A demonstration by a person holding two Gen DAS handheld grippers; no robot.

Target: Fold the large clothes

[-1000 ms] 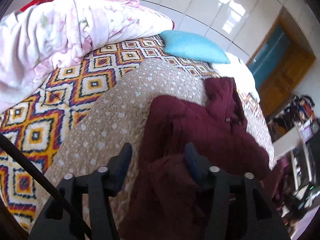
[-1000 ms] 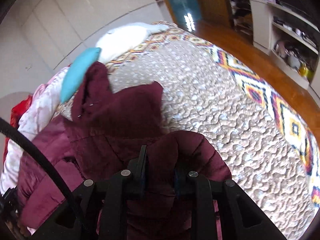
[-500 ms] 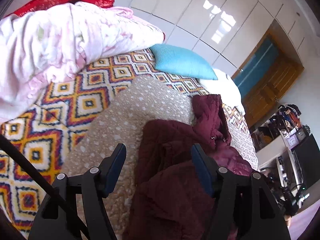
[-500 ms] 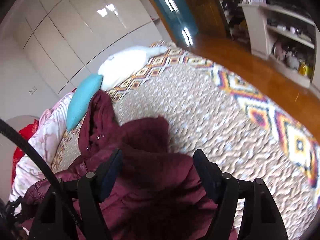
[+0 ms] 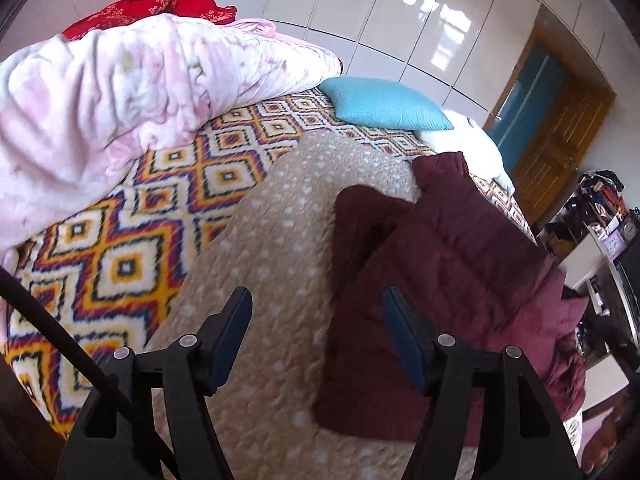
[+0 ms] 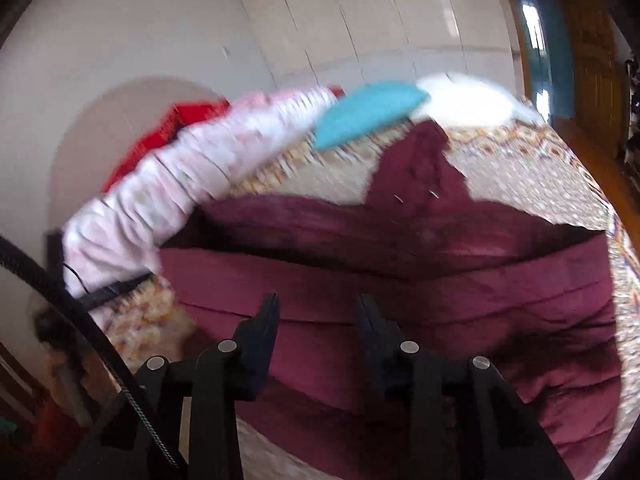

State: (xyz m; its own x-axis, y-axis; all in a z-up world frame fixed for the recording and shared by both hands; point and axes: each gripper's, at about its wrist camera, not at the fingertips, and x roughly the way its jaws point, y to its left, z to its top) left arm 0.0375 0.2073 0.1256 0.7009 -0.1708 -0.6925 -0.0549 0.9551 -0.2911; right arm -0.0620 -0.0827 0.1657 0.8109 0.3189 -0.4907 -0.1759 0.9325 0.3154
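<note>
Since a second ago both tongs have let go of the maroon jacket (image 5: 460, 248) and pulled back; the right view has swung toward the wall and is blurred. The left tongs (image 5: 316, 320) stand released with only the tan dotted quilt (image 5: 280, 220) between the pads, the jacket's edge at about 3 o'clock of them. The right tongs (image 6: 316, 312) are closing, nothing pinched, above the jacket (image 6: 420, 280). The jacket is puffy, stitched in bands, folded over itself on the quilt, its hood pointing to 12 o'clock in the right view. Around it: a diamond-patterned blanket (image 5: 132, 248) at 9 o'clock, a crumpled pink floral duvet (image 5: 120, 92) at 10, a teal cushion (image 5: 384, 104) and white pillow (image 5: 476, 144) at 1 in the left view. A black cable (image 5: 52, 332) crosses the lower left corner.
</note>
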